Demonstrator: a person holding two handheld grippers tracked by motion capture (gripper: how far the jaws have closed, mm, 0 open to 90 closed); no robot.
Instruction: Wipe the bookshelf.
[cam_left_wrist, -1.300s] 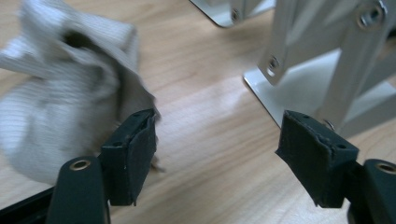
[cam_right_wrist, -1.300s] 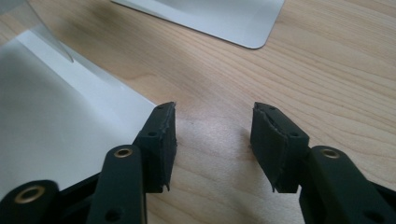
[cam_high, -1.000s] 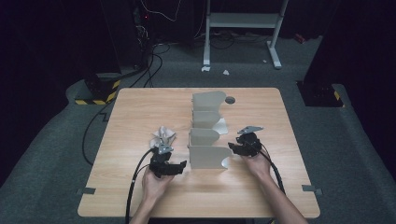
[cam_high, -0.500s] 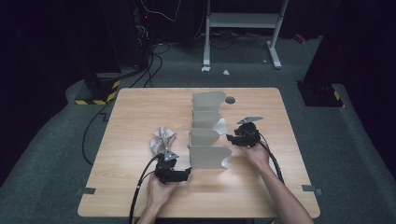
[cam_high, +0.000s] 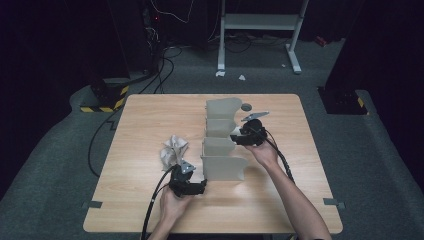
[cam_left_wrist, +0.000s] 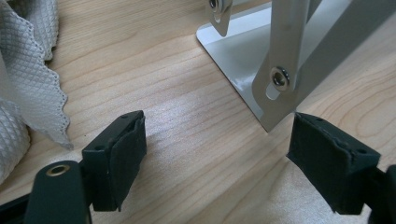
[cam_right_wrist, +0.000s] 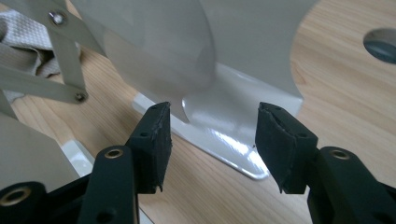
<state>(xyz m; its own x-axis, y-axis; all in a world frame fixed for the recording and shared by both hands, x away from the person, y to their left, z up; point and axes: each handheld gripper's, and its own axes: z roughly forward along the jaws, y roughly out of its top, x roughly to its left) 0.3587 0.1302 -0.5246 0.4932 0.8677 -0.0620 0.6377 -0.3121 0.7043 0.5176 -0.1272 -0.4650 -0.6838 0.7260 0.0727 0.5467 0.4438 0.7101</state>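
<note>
One pale wood table (cam_high: 150, 125), grey carpet (cam_high: 380, 150), dark room

No text, label, brand or number can be read on anything here.

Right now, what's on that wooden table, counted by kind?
Grey folding file rack: 1
Crumpled white cloth: 1
Black hand-held grippers: 2, the left gripper and the right gripper, both open
Total: 4
</note>
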